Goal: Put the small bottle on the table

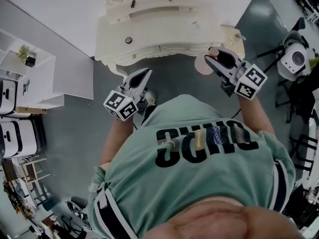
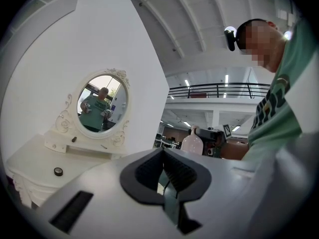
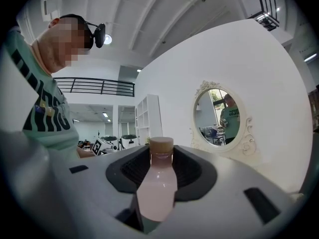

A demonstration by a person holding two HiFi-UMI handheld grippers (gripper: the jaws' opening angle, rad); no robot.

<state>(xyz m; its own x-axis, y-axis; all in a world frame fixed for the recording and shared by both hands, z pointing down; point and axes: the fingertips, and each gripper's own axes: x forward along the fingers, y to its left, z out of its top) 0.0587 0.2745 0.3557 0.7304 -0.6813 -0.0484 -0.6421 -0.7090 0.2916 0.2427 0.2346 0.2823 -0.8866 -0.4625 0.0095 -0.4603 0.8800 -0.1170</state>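
**Right gripper view: pink bottle clamped, not yet set down**

Right gripper view shows the right tool closed on the small bottle. The two dark pads press its pale pink body from either side, and its tan cap stands up past the tips. The bottle is upright between the jaws and rests on nothing, so it is held in the air rather than standing on the surface.

In the head view the right tool is near the front right corner of the cream surface, with the bottle at its tip on the side toward that surface. The bottle seems to sit just short of the front edge, over the grey floor, though the steep angle makes this hard to be sure of.

The left tool has its jaws brought together with nothing between them. The head view places it near the front left corner of the surface, well apart from the right tool and pointing the same way. The person's green shirt fills the lower part of that view.

An ornate oval mirror rises at the back of the surface and reflects the person. A dark round object lies on the top in front of the mirror. The left gripper view also catches the bottle off to the right, gripped in the other tool.
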